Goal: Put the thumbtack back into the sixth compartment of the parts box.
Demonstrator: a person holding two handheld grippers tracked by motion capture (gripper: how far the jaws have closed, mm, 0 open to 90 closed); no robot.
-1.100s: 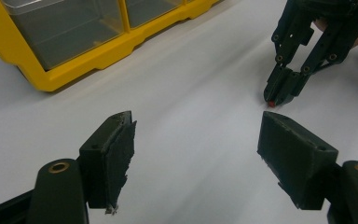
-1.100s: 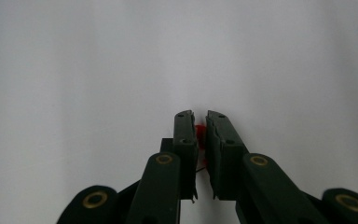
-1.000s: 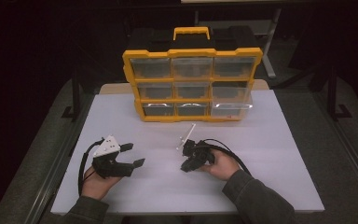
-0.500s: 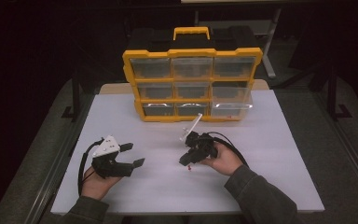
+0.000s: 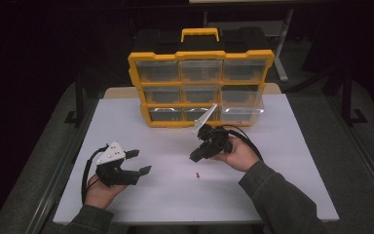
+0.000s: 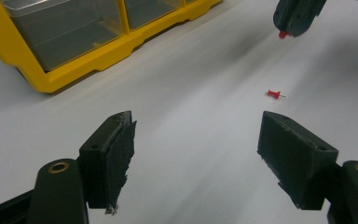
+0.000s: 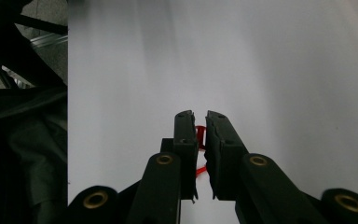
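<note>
The right gripper (image 5: pixel 198 156) hung above the white worktop (image 5: pixel 282 195) in front of the yellow organiser box (image 5: pixel 200 87), its fingers clamped on a red pushpin (image 7: pixel 200 135). Another pushpin (image 5: pixel 196 174) lay just below it. The left gripper (image 5: pixel 139 162) rested well left, fingers apart and empty.

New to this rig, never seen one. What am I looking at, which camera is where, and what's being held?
No robot here: a person holds a two-jaw tool in each hand at a white table. The wide picture comes from a fixed camera above the person's side. The other two come from cameras riding on each tool, looking along its black jaws.

At the back stands a yellow organizer case with clear drawers. A red pushpin lies on the table.

The right tool is shut on another red pushpin, seen between its jaws in the right gripper view. The left tool is open and holds nothing.
</note>
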